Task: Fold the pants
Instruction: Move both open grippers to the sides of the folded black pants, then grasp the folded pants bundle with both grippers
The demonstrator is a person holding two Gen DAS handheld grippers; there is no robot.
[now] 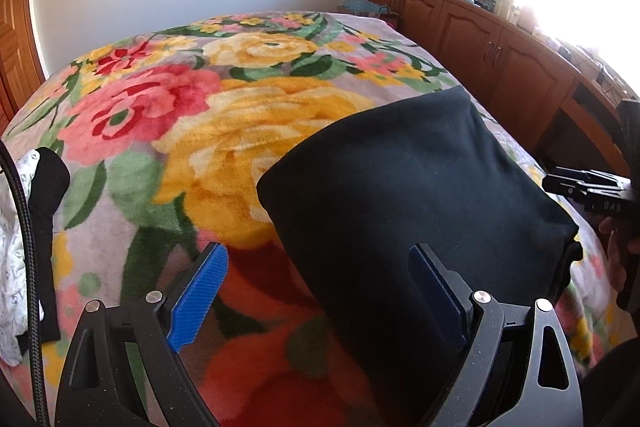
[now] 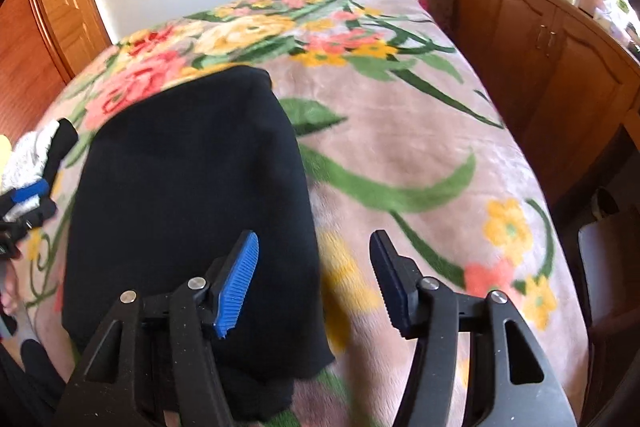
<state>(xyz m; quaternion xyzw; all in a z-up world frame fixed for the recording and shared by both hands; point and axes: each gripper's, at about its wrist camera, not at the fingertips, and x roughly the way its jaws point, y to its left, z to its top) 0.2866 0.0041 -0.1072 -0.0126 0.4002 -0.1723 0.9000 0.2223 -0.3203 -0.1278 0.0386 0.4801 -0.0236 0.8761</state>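
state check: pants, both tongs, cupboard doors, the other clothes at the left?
black pants: folded into a compact block, flat on the floral blanket, not gripped.
left tongs: open, pads apart, nothing pressed between them.
right tongs: open, above the pants' right edge, empty.
cupboard doors: closed.
white and black clothes: unfolded heap at the blanket's left edge.

The left gripper (image 1: 318, 291) has black, angular finger arms with triangular cut-outs and round silver screws at the pivots. Its pads (image 1: 198, 293) are bright blue with a fine dotted texture. A black braided cable (image 1: 24, 247) runs along its left side. The right gripper (image 2: 314, 281) has the same black frame and silver screws, with ribbed blue pads (image 2: 238, 285). White lettering marks its black body where the left wrist view shows it.
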